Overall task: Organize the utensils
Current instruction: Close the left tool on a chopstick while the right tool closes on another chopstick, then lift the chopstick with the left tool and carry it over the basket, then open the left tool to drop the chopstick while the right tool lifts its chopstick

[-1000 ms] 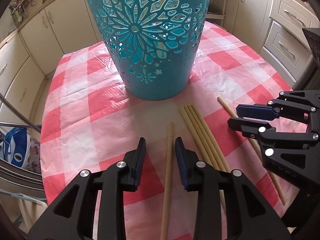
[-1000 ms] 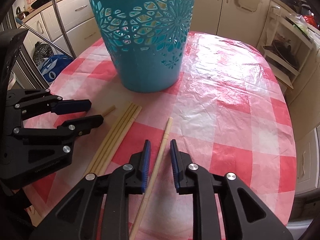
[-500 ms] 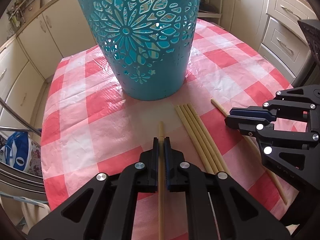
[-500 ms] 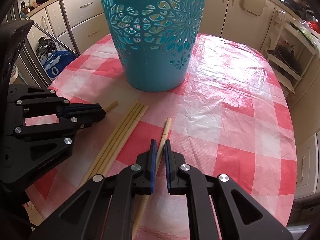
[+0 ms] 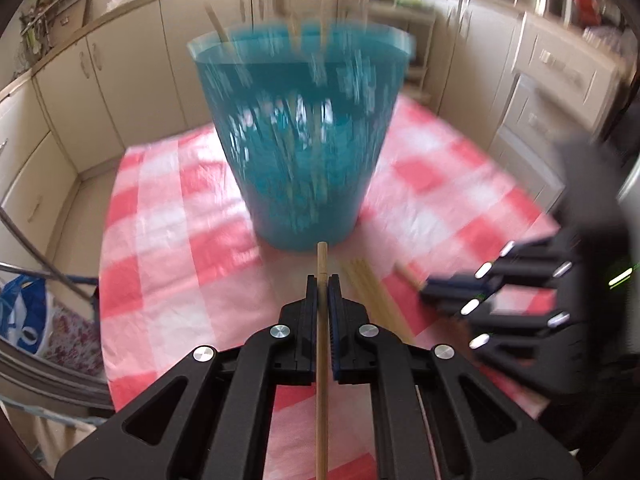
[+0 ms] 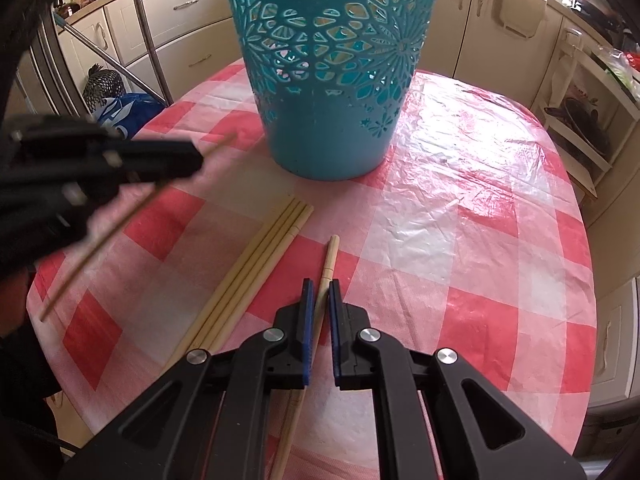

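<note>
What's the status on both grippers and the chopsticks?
Left gripper shut on one chopstick, lifted. Right gripper around another chopstick on the table. Four loose chopsticks beside. Basket ahead.

Basket ahead of the right gripper, chopstick bundle just to its left.

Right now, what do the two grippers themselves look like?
Both match: the left gripper and right gripper are matte black plastic frames with triangular cut-outs, round silver screw heads, and ribbed blue pads lining two straight fingers. No cables, sleeves or markings show.
</note>
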### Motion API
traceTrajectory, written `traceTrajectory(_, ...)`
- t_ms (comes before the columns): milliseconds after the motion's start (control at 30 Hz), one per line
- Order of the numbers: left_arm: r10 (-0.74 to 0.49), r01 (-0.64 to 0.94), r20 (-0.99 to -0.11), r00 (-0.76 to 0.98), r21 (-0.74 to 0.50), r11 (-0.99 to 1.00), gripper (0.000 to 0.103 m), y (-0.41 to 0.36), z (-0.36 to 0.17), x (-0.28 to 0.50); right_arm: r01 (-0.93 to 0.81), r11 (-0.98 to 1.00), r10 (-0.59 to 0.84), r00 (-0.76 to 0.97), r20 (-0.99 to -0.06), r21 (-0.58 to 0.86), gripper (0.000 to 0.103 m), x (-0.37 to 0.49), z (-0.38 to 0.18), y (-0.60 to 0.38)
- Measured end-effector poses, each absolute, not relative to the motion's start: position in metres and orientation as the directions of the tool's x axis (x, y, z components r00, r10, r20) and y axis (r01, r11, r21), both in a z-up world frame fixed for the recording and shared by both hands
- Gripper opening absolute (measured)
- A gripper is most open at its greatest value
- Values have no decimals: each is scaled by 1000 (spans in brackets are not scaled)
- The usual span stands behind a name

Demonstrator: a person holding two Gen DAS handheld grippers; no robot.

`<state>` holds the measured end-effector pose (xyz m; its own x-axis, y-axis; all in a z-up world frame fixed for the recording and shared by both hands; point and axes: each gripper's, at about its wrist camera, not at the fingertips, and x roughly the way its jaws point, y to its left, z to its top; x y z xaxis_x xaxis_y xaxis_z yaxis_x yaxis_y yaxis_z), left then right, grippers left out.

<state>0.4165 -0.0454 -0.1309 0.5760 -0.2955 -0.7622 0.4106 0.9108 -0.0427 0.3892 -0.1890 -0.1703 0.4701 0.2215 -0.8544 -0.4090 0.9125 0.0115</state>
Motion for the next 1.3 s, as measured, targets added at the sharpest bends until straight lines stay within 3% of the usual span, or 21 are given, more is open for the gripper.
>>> traceTrajectory(200, -484, 449, -555, 677, -211, 868, 5, -21, -53, 414, -402, 914, 243, 446, -861, 49, 8, 391, -170, -190)
traceTrajectory(300, -510, 443, -443, 738, -252, 860, 5, -21, -23, 421, -409, 911, 248, 444, -861, 52, 8, 389, -170, -187)
traceTrajectory(500, -389, 321, -169, 906, -325, 889, 5, -32, 23, 456, -415, 908, 263, 443, -857, 64, 8, 391, -170, -184)
traceTrajectory(600, -281, 239, -105, 954, -303, 923, 5, -42, 28, 479, -420, 905, 264, 443, -857, 61, 8, 391, -170, -184)
traceTrajectory(833, -177, 132, -134, 975, -292, 947, 5, -51, 7, 518, -440, 897, 264, 445, -856, 48, 8, 392, -170, -182)
traceTrajectory(1100, -214, 155, -240, 947, -242, 958, 6, -51, -20, 509, -448, 892, 270, 436, -858, 53, 8, 395, -170, -183)
traceTrajectory(1200, -214, 148, -289, 933, -232, 961, 21, -45, -30, 495, -444, 895, 269, 441, -856, 53, 8, 395, -170, -183)
traceTrajectory(1267, -197, 127, -303, 933, -236, 963, 37, -37, -36, 479, -440, 896, 274, 446, -852, 58, 8, 396, -170, -184)
traceTrajectory(1300, -180, 105, -313, 933, -242, 965, 39, -31, -40, 468, -438, 897, 277, 447, -850, 62, 8, 396, -170, -184)
